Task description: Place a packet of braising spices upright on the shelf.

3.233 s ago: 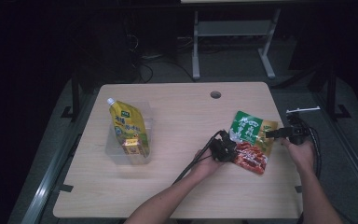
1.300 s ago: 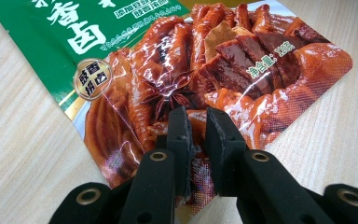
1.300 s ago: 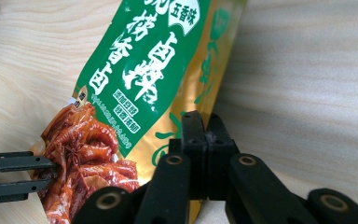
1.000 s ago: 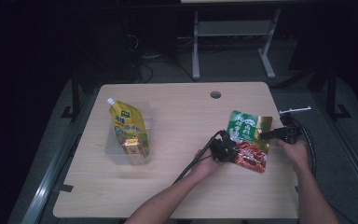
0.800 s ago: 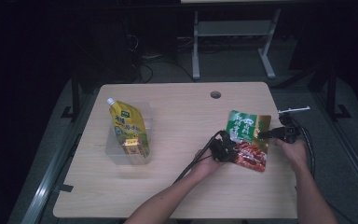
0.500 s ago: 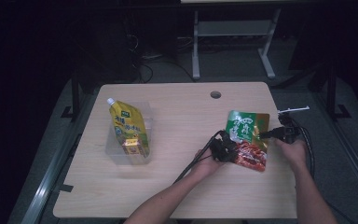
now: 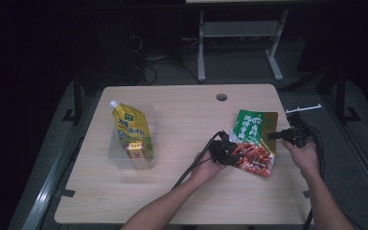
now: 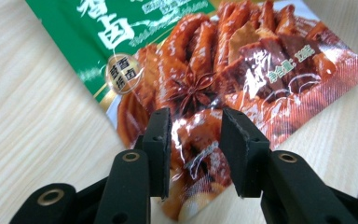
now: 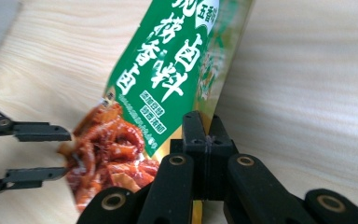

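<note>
Bench (image 7: 182, 191): light wood, w/ a round hole near the far edge; we work at its right side.
Clear tub (image 7: 133, 143): toward the left edge, holds a yellow spout pouch (image 7: 128, 125) leaning in it, cap up.
Snack pack (image 7: 252, 142): green top, red food print below; near the right edge, its far end tilted up off the bench, near end low.
Right hand-held gripper (image 9: 204, 125): our jaws pressed together on the pack's gold side edge, clamped tight.
Left hand-held gripper (image 8: 193, 135): our jaws have just been opening; pads now apart, the pack's red lower corner betw. them, not pressed.
Both hands: just beside the pack, left one at its near-left corner, right one at its right edge.
</note>
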`<act>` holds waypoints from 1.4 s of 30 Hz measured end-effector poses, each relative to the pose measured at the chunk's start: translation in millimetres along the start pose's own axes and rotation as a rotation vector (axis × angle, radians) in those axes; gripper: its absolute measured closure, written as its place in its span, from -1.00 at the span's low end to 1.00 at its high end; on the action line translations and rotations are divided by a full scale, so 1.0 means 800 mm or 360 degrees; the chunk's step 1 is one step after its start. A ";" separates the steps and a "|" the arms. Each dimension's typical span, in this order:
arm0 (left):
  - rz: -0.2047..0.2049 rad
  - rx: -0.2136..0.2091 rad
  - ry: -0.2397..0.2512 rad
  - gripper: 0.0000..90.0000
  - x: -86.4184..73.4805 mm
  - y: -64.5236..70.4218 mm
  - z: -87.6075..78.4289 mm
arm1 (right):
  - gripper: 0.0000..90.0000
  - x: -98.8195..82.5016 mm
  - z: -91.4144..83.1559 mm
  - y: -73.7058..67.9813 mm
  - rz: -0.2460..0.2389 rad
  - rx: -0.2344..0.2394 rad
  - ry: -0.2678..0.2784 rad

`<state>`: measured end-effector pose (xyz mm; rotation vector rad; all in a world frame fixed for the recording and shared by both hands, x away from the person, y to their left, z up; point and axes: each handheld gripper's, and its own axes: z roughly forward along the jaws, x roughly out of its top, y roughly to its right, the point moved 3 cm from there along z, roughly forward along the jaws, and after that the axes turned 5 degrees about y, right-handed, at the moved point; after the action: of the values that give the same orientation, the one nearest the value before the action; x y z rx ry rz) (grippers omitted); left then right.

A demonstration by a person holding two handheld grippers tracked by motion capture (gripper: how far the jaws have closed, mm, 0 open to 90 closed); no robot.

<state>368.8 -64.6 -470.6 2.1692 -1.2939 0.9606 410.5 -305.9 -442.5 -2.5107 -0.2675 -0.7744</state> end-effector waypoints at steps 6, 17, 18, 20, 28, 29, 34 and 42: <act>-0.0050 -0.0018 0.0063 0.30 -0.005 -0.004 -0.023 | 1.00 0.013 -0.026 -0.035 -0.0086 0.0024 0.0066; -0.0039 -0.0004 0.0132 0.17 -0.028 0.003 -0.067 | 1.00 0.037 -0.055 -0.113 -0.0306 0.0107 0.0169; -0.0039 -0.0003 0.0136 0.15 -0.030 0.003 -0.071 | 1.00 0.039 -0.056 -0.119 -0.0322 0.0110 0.0175; -0.0038 0.0002 0.0148 0.12 -0.035 0.004 -0.078 | 1.00 0.042 -0.056 -0.130 -0.0352 0.0125 0.0192; -0.0018 0.0017 0.0184 0.00 -0.050 0.009 -0.100 | 1.00 0.057 -0.055 -0.172 -0.0484 0.0118 0.0189; -0.0014 0.0019 0.0181 -0.01 -0.052 0.010 -0.103 | 1.00 0.059 -0.055 -0.176 -0.0502 0.0121 0.0192; 0.0020 0.0012 0.0194 -0.06 -0.059 0.016 -0.115 | 1.00 0.067 -0.055 -0.191 -0.0553 0.0094 0.0196; 0.0036 0.0010 0.0217 -0.12 -0.069 0.022 -0.131 | 1.00 0.077 -0.056 -0.208 -0.0596 0.0067 0.0228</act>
<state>300.0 28.9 -441.7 2.0589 -1.2549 1.1026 386.5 -183.8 -308.6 -2.3803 -0.7085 -1.0751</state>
